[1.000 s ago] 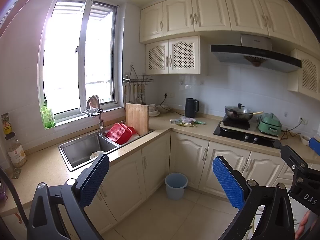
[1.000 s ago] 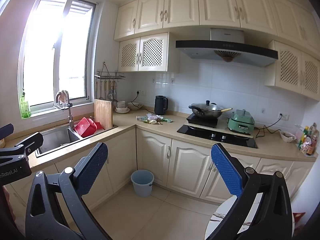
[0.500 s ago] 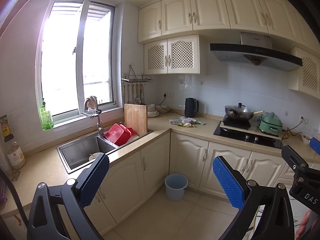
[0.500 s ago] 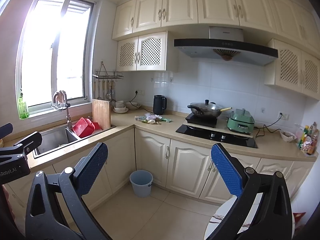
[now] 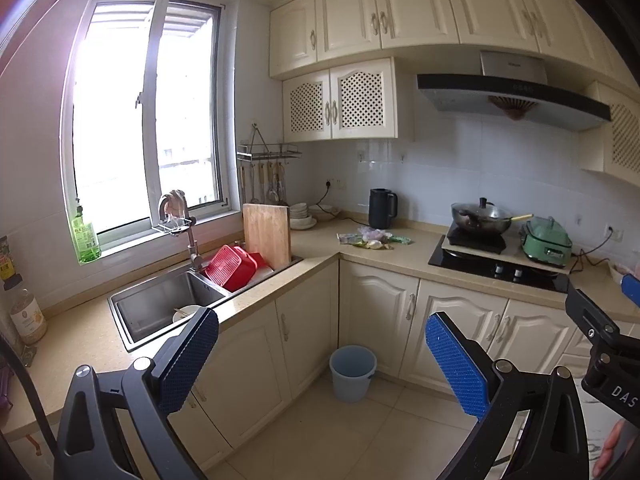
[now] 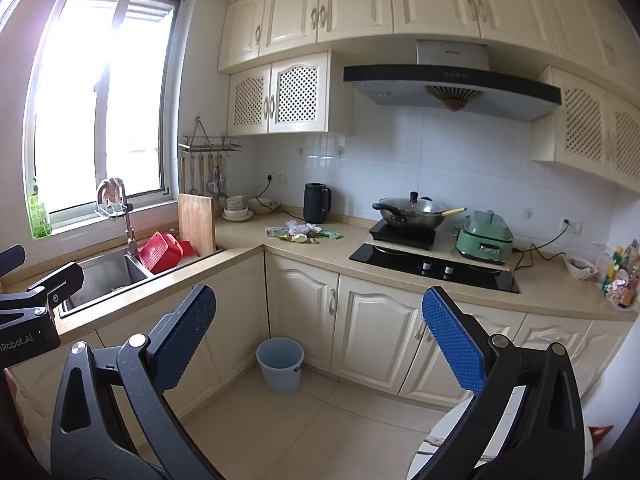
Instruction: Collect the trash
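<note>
A small heap of trash (image 5: 374, 237) (image 6: 302, 232), made of wrappers and peelings, lies on the beige counter in the corner beside a black kettle (image 5: 382, 208). A pale blue bin (image 5: 353, 372) (image 6: 280, 364) stands on the floor below it. My left gripper (image 5: 322, 360) is open and holds nothing, far back from the counter. My right gripper (image 6: 320, 344) is also open with nothing between its blue pads, at the same distance. Each gripper shows at the other view's edge.
A sink (image 5: 168, 304) with red baskets (image 5: 232, 266) and an upright cutting board (image 5: 267, 232) lies left. A hob (image 6: 434, 270) with a wok (image 6: 412, 210) and a green cooker (image 6: 484, 240) lies right. Tiled floor (image 6: 320, 420) stretches ahead of me. A round marble top (image 6: 452, 452) sits low right.
Both views have drifted slightly, and the kitchen has shifted a little left in frame. Both grippers stay open and hold nothing.
</note>
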`<state>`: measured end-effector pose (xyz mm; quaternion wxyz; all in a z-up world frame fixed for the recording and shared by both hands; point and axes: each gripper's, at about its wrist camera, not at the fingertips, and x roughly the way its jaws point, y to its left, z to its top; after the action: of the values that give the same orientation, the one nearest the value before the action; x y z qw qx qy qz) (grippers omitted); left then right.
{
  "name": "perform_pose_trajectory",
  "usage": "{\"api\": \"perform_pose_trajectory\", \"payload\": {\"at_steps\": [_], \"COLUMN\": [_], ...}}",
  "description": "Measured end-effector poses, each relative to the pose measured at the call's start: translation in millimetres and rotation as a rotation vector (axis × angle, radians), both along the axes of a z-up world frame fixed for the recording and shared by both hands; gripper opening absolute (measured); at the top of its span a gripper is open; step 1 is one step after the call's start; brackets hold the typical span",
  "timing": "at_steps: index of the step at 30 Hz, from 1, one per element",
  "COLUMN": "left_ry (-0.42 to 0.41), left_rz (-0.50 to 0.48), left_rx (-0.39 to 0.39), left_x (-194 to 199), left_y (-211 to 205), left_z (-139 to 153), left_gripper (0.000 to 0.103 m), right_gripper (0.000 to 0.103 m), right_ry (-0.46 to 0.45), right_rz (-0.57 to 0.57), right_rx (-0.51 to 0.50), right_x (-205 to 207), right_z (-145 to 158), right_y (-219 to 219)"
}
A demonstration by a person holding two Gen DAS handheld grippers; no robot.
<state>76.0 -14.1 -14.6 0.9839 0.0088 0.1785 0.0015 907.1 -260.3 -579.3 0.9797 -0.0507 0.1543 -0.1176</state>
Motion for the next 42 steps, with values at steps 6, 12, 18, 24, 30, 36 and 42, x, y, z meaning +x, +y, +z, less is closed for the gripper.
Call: {"api": "perform_pose_trajectory", "payload": {"at_steps": [6,12,18,24,30,36,42], "left_ry": [0.024,0.06,0.105,0.127,0.127,0.148,0.155], "left_rz": [0.002,-0.003,-0.042,-0.082,-0.113,-0.143,-0.109], "left_rx": [0.012,0.021,0.031,0.049,0.05,0.031,0.068], "left_x": [53.0,122.4,208.5,330.6,484.0,694.7,895.9], "left_y": [-34.7,-82.0,-121.1,-142.4,-140.6,-131.9,-131.4], "left_z": [5.1,2.5,-0.9,-5.3,-23.7,-35.0,-41.8], "left_gripper": [0.102,0.102,0.102,0.102,0.102,0.102,0.102], "right_gripper": [0.103,0.103,0.103,0.103,0.103,0.103,0.103], "right_ry": [0.015,0.04,0.083,0.096,0.091,0.109,0.152], "right_rz": [0.003,-0.002,-0.02,-0.064,-0.09,-0.103,-0.08], "right_rx": [0.01,0.031,0.056,0.082,0.085,0.05,0.055], "right_x": [25.9,57.3,92.8,146.7,235.2,369.6,501.3], "right_z": [-5.5,-16.1,-26.2,-35.9,-48.9,-59.8,-67.3], "right_y": [-26.9,-64.3,-99.7,-132.8,-153.2,-161.5,-168.4]}}
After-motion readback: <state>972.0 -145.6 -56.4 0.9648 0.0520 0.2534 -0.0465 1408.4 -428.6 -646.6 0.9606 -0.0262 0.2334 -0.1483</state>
